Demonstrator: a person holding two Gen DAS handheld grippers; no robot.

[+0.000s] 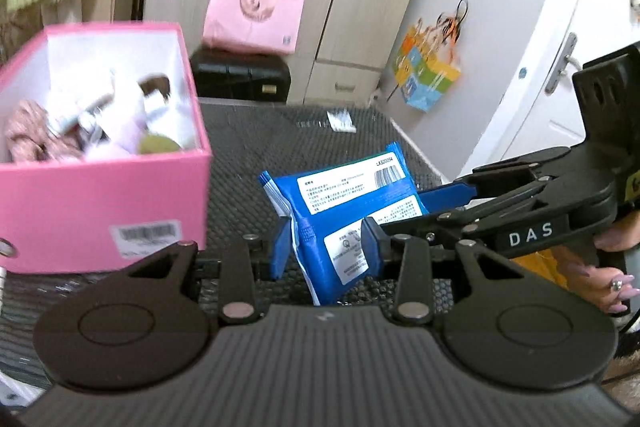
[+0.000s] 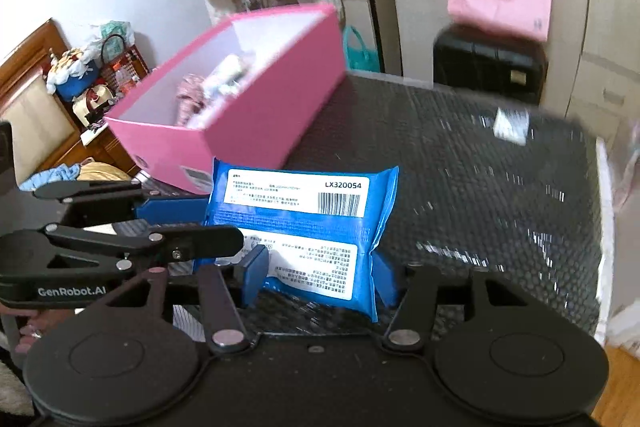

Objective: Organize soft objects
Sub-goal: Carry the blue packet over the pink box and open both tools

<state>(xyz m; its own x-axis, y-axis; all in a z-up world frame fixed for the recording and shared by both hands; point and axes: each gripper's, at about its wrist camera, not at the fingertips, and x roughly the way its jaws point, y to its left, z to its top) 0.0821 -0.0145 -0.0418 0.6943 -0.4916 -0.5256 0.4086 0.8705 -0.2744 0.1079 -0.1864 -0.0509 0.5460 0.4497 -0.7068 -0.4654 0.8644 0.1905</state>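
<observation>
Left gripper (image 1: 326,243) was clamped on the lower end of the blue packet (image 2: 300,195), pads pressed into its sides. Right gripper (image 2: 320,277) stood with a pad on either side of the same packet; I couldn't tell whether they pressed on it. Packet sat upright over the black mat (image 2: 460,187), just beside the pink box (image 1: 100,203) of jumbled items. Beyond, a pink bag (image 1: 254,11) rested on a black case (image 1: 240,75).

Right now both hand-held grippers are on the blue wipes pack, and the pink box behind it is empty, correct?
Not empty. The left wrist view shows the pink box holding pink fabric and several white items. The rest holds: the left hand-held gripper and right hand-held gripper both have the blue wipes pack between their fingers.
</observation>
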